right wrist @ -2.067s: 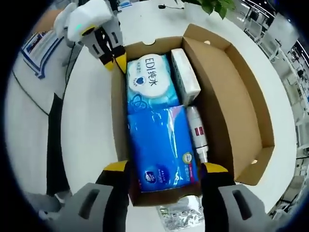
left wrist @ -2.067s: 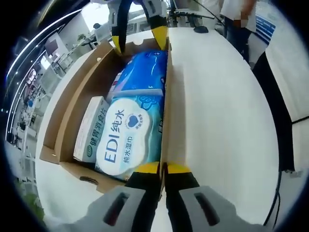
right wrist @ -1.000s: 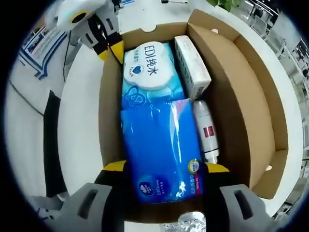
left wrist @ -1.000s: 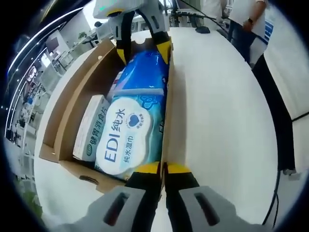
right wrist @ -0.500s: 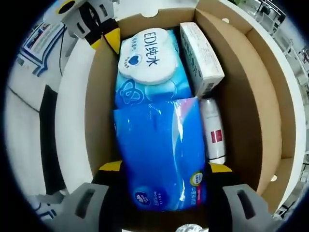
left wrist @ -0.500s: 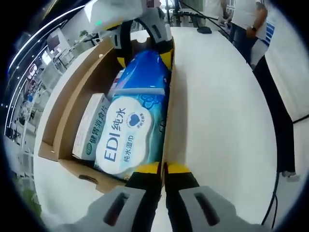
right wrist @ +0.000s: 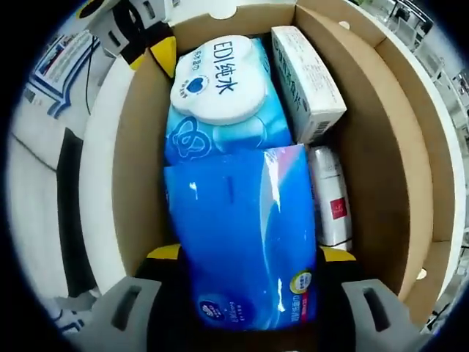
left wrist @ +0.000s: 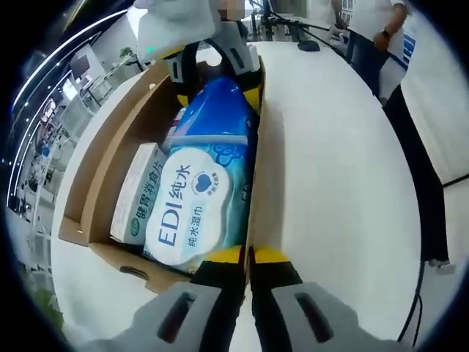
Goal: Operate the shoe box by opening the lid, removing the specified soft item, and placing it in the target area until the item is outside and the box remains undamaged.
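Note:
An open cardboard shoe box (left wrist: pixel 102 161) (right wrist: pixel 366 147) lies on a white table. Inside it a soft blue plastic pack (right wrist: pixel 242 235) (left wrist: pixel 220 110) lies next to a wet-wipes pack (right wrist: pixel 220 81) (left wrist: pixel 194 209) with a white lid. My right gripper (right wrist: pixel 250 253) (left wrist: pixel 217 92) is open and low in the box, one jaw on each side of the blue pack's near end. My left gripper (left wrist: pixel 248 254) (right wrist: pixel 163 53) is shut on the box's side wall near a corner.
A white carton with green print (left wrist: pixel 135 198) (right wrist: pixel 308 73) and a white bottle with a red label (right wrist: pixel 331 205) lie along the box's other long wall. The lid flap (right wrist: pixel 418 139) hangs outward. People stand at the table's far end (left wrist: pixel 366 29). A dark cable (left wrist: pixel 425 293) runs over the table.
My right gripper has gone down into the box, so its jaws now flank the blue pack. The left gripper keeps its hold on the wall, and the box has not moved.

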The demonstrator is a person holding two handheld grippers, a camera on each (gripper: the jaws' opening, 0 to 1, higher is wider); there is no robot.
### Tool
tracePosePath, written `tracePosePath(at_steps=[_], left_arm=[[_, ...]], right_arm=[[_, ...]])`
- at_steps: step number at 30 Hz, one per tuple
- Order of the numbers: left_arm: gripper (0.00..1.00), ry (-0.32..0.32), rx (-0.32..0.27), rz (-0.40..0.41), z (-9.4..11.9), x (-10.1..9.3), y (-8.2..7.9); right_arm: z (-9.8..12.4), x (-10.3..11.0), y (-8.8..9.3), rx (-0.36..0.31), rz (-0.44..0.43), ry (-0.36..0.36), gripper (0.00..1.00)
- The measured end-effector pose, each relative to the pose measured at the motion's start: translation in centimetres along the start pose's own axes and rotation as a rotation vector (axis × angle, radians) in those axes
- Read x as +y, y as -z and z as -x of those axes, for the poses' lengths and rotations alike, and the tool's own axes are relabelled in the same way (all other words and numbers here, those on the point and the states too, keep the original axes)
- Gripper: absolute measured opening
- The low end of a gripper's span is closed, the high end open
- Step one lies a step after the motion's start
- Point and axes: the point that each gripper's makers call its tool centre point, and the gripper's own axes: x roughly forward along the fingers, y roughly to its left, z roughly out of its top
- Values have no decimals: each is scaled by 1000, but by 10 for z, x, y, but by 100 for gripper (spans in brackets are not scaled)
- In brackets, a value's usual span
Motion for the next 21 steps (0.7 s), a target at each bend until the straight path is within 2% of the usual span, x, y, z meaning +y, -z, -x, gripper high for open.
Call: tracePosePath(at_steps=[4,18,20,21], left_arm=[[1,1,-1,-2,0,0,0],[1,4,-1,13,0,0,1],[1,15,-6,18,0,1,1],[1,17,-4,12,0,0,1]], right_arm=[[-1,1,0,65,-9,4,72],[-2,1,2,68,-17,-17,66],[0,3,5,115,-57,-50,65],[-2,1,3,102,-34,-45,65]])
